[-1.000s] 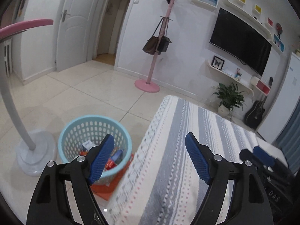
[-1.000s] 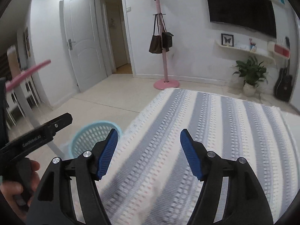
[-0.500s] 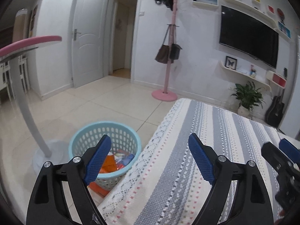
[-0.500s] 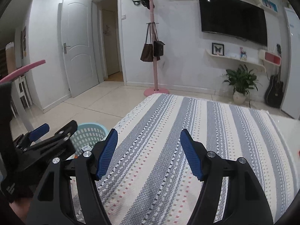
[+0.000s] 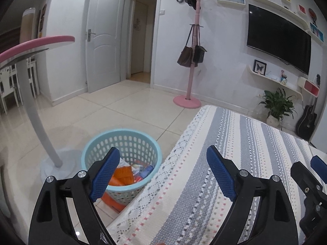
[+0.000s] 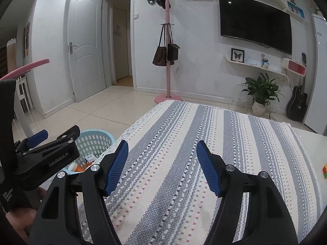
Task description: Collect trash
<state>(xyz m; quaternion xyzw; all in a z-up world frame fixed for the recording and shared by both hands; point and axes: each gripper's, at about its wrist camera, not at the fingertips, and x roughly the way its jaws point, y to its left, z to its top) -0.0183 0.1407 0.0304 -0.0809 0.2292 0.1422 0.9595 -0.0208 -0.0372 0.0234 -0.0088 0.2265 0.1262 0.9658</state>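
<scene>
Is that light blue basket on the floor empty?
No, the basket holds trash: orange packaging and other wrappers show through its open top in the left wrist view.

basket (image 5: 122, 140): perforated plastic | tablecloth (image 5: 235, 153): woven cloth, matt | floor (image 5: 122, 110): glossy tiles

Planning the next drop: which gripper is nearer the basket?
Left. The left gripper hangs beside the basket; the right gripper is over the striped cloth.
</scene>
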